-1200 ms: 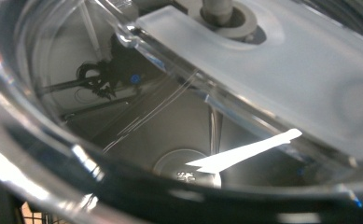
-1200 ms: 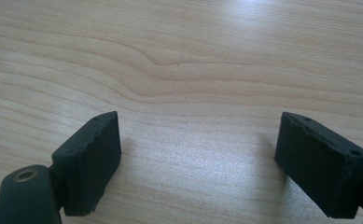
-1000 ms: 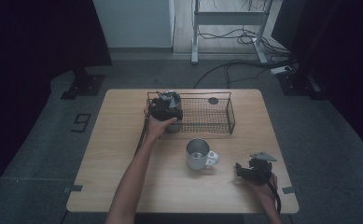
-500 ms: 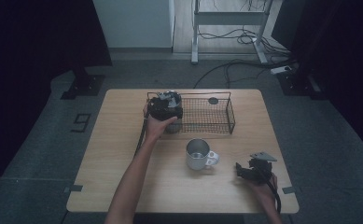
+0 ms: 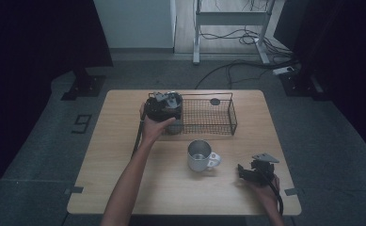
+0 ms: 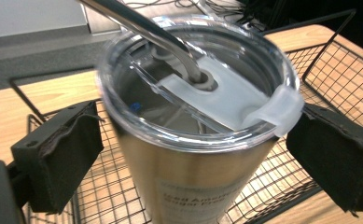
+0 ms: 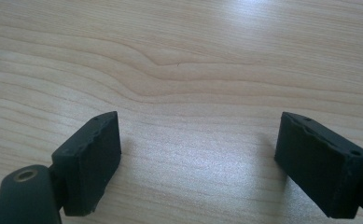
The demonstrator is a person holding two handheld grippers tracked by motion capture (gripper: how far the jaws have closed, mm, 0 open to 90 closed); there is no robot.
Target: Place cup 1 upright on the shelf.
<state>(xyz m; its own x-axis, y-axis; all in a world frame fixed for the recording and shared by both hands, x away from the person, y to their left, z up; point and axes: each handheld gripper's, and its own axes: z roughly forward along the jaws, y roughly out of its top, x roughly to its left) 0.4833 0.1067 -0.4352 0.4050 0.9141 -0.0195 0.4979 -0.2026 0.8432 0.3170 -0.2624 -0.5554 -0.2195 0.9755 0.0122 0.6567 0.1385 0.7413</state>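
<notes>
Tumbler (image 6: 193,154) stands upright at the left end of the wire basket (image 5: 213,117), long axis vertical, mouth up. High view: left gripper (image 5: 164,106) sits over it and hides most of it; mug (image 5: 200,155) stands on the table (image 5: 124,179) in front of the basket, handle toward the right gripper (image 5: 246,173), which rests low near the table's right front corner. Left gripper view gives what the high view cannot: steel body with a pale printed label, clear plastic lid (image 6: 202,93) with a frosted slider and tab, a bent metal straw (image 6: 160,35) rising through the lid and leaning away to upper left. Left jaws flank the tumbler just under the lid rim, having just closed a little; gaps show on both sides, pads not pressing. Right gripper view: jaws wide apart over bare wood grain, nothing between them.
</notes>
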